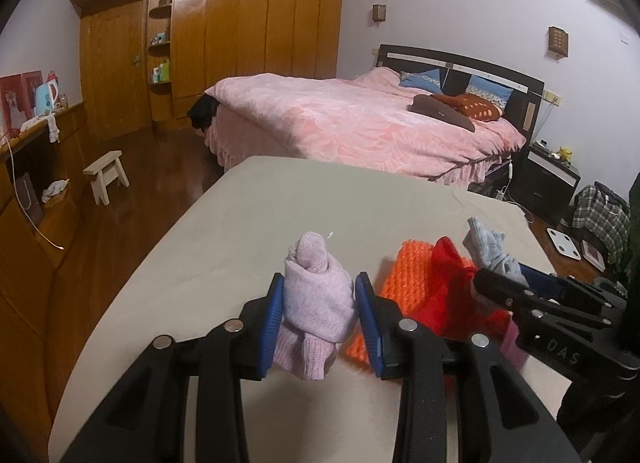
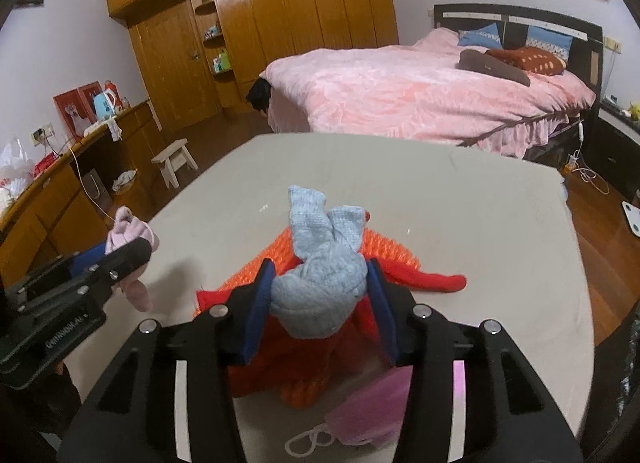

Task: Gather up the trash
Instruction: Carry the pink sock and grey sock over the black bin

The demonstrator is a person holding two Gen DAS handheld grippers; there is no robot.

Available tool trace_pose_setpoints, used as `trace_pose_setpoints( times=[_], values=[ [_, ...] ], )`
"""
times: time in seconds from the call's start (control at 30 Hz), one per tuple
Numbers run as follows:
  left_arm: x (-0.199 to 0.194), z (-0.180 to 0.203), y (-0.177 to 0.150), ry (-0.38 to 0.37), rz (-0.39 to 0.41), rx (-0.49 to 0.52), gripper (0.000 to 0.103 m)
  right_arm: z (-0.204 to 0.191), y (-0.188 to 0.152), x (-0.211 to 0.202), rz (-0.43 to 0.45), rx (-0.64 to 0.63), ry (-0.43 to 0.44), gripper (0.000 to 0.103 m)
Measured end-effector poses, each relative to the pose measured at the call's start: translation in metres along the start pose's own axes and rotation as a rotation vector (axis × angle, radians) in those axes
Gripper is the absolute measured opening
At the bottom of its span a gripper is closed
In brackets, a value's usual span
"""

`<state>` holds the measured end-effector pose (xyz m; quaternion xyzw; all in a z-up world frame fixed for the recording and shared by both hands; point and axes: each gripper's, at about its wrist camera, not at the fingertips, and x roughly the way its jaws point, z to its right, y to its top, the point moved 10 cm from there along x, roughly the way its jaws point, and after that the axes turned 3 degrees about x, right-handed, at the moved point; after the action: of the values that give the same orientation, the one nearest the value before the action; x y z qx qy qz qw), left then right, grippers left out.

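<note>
Left claw (image 1: 318, 315) clamped on rolled pink sock (image 1: 316, 295), lifted off beige worktop (image 1: 224, 247). Right claw (image 2: 320, 295) pinching bundled grey sock (image 2: 320, 283), directly above red sock (image 2: 424, 277) and orange knit piece (image 2: 384, 249). Pink face mask (image 2: 368, 411) on worktop at 6 o'clock of pile.
</note>
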<state>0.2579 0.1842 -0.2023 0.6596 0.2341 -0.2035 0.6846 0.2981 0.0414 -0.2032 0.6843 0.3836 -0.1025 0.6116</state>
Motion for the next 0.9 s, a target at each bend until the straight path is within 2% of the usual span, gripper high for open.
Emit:
trace_pose_setpoints(
  times=[0.43, 0.9],
  values=[
    [-0.022, 0.044, 0.026, -0.052, 0.044, 0.039, 0.036, 0.018, 0.022, -0.051, 0.07, 0.013, -0.009, 0.045],
    [-0.038, 0.111, 0.035, -0.148, 0.061, 0.089, 0.036, 0.068, 0.016, -0.11, 0.102, 0.058, -0.068, 0.045]
  ],
)
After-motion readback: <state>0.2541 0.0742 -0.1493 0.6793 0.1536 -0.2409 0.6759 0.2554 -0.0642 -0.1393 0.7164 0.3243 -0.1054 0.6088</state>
